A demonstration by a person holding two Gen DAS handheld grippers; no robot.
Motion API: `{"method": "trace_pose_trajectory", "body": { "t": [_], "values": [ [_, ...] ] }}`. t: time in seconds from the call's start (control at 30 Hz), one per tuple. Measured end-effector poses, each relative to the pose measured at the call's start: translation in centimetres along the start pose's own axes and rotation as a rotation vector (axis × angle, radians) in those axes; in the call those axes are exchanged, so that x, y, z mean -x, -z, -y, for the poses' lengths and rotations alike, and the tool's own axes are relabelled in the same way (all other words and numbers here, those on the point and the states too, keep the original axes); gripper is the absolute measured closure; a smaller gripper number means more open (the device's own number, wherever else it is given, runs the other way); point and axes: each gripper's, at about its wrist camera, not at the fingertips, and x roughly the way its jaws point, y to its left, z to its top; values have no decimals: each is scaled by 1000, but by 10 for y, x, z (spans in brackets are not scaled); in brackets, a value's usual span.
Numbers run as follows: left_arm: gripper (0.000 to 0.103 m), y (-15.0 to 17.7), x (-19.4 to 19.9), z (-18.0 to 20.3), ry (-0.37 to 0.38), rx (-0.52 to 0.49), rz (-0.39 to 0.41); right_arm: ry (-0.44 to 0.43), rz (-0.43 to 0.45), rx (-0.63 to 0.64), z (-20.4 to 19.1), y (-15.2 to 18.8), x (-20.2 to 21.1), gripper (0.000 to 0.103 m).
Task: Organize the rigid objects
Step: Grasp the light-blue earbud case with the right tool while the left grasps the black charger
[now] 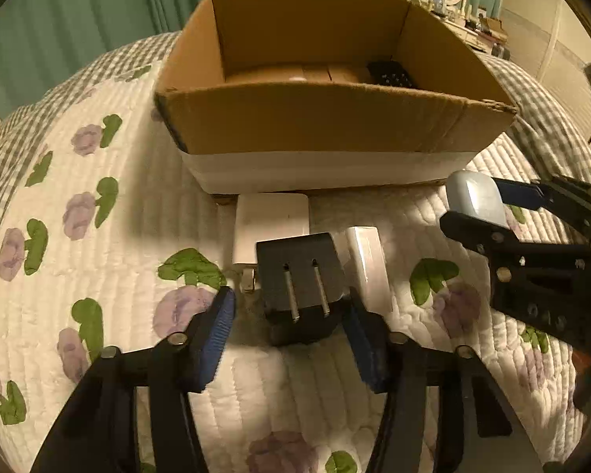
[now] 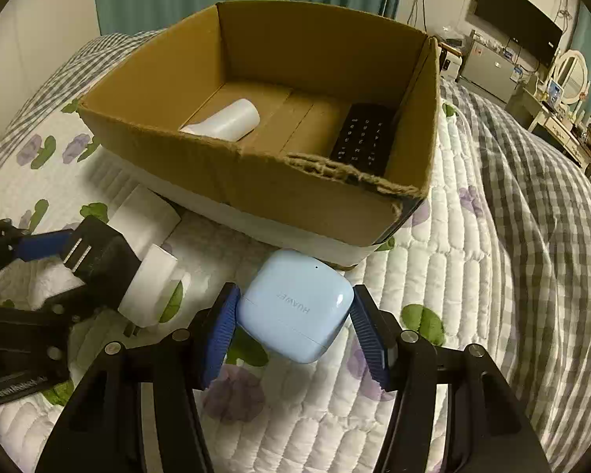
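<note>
Your left gripper (image 1: 289, 331) has its blue pads on either side of the black charger (image 1: 301, 283): the right pad touches the charger's side, while a gap shows between the left pad and the charger in the left wrist view, so you cannot yet call this a firm pinch. The charger sits on the quilt (image 1: 110, 268) with its two metal prongs facing up toward the camera. Just behind it lie a white charger (image 1: 272, 228) and a second white adapter (image 1: 368, 264), both close against the black one. Your right gripper (image 2: 293, 335) pinches the light blue earbud case (image 2: 297, 305), a pad pressed to each of its sides, and the case appears raised just off the quilt, though that is hard to judge. From the left wrist view the case (image 1: 476, 199) shows at the right, held between the right gripper's fingers. Beyond both grippers the cardboard box (image 2: 224, 173) stands open on the bed, its near wall ragged at one corner. Inside it a white cylinder (image 2: 226, 122) lies on its side at the left and a black remote (image 2: 362, 138) rests along the right wall.
</note>
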Motion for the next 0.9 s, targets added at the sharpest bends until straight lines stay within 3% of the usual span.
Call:
{"method": "trace_pose_trajectory", "body": {
  "t": [0.03,0.2,0.43,0.9],
  "values": [
    [61,-2,-2,1,16,5,-7,1,1,3,-1,0,0,46],
    [62,-3,2,2,23,20,7,3,5,9,-8,-9,4,46],
    [62,-1,39,-2,29,29,58,12,28,19,-12,-15,24,46],
    [64,-31,159,-4,24,-32,289,74,204,51,-20,-44,168,46]
  ]
}}
